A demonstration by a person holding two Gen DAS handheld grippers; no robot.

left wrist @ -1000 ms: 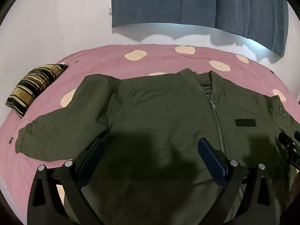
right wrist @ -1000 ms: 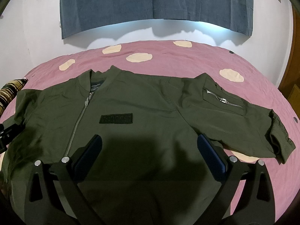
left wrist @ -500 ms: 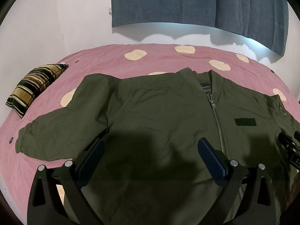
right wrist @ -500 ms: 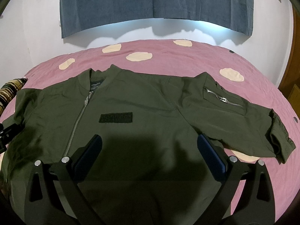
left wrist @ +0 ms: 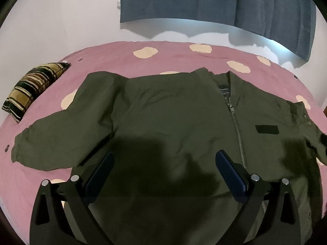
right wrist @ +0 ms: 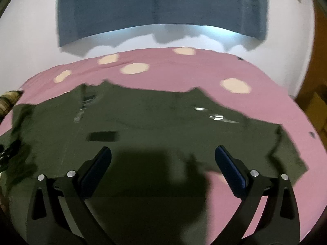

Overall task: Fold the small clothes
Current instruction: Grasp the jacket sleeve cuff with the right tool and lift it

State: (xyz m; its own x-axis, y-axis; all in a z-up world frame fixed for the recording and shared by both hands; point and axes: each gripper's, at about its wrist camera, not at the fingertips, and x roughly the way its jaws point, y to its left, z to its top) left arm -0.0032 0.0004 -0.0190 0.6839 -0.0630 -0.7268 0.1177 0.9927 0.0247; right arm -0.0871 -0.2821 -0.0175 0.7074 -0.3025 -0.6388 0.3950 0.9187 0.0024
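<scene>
Dim room, light leaking under dark blue curtain [left wrist: 204,0]. Left view sharp; right view motion-blurred. Fisheye bending and dark corners. Heavy shadow on olive green jacket [left wrist: 173,122] between gripper fingers.

So that's one olive jacket [left wrist: 167,112] out ahead of the grippers, one striped pillow [left wrist: 34,87] off to the left, one blue curtain [left wrist: 214,2], and two grippers [left wrist: 163,163] [right wrist: 162,161] total.

- Jacket [left wrist: 173,122]: olive green, silver zip, black chest patch.
- Bedsheet [left wrist: 184,53]: pink with cream dots.
- Far-left pillow [left wrist: 34,87]: black-and-gold stripes.
- Far curtain [left wrist: 204,0]: slate blue.
- Finger pads [left wrist: 229,171]: dark blue.
</scene>
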